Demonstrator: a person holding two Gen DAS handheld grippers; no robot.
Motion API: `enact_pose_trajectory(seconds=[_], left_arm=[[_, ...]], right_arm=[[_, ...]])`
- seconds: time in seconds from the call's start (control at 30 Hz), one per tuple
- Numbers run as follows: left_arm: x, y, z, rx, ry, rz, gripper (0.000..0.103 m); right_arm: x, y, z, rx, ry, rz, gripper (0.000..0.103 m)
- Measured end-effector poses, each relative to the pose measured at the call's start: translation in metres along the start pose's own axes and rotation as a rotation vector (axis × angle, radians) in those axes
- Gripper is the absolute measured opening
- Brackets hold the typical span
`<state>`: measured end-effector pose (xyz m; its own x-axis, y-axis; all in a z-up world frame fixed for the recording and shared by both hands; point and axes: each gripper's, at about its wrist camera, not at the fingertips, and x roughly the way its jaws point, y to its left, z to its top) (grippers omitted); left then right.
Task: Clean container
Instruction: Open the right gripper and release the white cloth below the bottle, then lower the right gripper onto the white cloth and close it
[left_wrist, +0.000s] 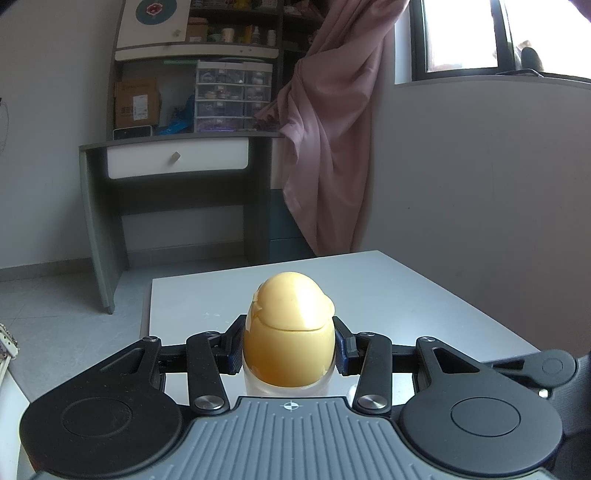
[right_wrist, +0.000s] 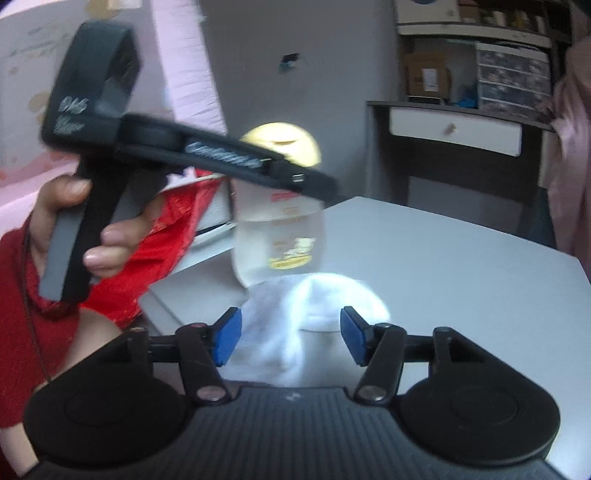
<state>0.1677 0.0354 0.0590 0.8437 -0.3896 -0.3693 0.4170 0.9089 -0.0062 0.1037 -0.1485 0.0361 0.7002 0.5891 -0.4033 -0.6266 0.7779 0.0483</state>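
- Yellow plastic, rounded like an egg, forms the cap (left_wrist: 290, 317) of a clear bottle (right_wrist: 280, 240), which stands upright on the pale grey counter (left_wrist: 406, 295).
- The left gripper (left_wrist: 289, 349) has its fingers (left_wrist: 234, 349) clamped on the bottle just under the cap, one pad pressing each side; the cap rises above the fingertips.
- In the right wrist view the same gripper reaches in from the left, carried by a hand (right_wrist: 74, 221) with a red sleeve (right_wrist: 22, 314) behind it.
- The right gripper (right_wrist: 290, 336) has its blue-padded fingers (right_wrist: 227, 338) spread apart, with nothing pressed between them.
- A white cloth (right_wrist: 295, 325) lies crumpled on the counter in the gap between those fingers and just beyond their tips; whether either pad brushes it I cannot tell, as the view is blurred.
- The cloth's far edge lies at the foot of the bottle.
- Beyond the bottle stand a grey desk (left_wrist: 177, 155) with a white drawer and a hanging pink curtain (left_wrist: 332, 129).
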Motion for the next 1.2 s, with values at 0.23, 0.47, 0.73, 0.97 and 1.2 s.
enact_pose_trajectory(seconds=[0.23,0.47,0.73,0.97,1.2], left_arm=[[0.001,-0.002,-0.001,0.003,0.000,0.000,0.045],[0.002,-0.002,-0.002,0.005,0.002,0.002,0.045],[0.003,-0.005,-0.001,-0.006,0.001,0.006,0.045],[0.003,-0.006,-0.002,-0.008,-0.001,0.001,0.045],[0.001,-0.006,-0.003,-0.008,0.000,0.001,0.045]], right_arm=[[-0.004,-0.010,0.002,0.009,-0.014,-0.022,0.060],[-0.026,-0.010,0.014,-0.208,-0.047,0.053,0.091],[-0.021,-0.015,0.038,-0.432,0.086,0.240,0.097],[0.000,-0.012,0.040,-0.485,0.132,0.282,0.097],[0.007,-0.017,0.045,-0.467,0.155,0.292,0.097]])
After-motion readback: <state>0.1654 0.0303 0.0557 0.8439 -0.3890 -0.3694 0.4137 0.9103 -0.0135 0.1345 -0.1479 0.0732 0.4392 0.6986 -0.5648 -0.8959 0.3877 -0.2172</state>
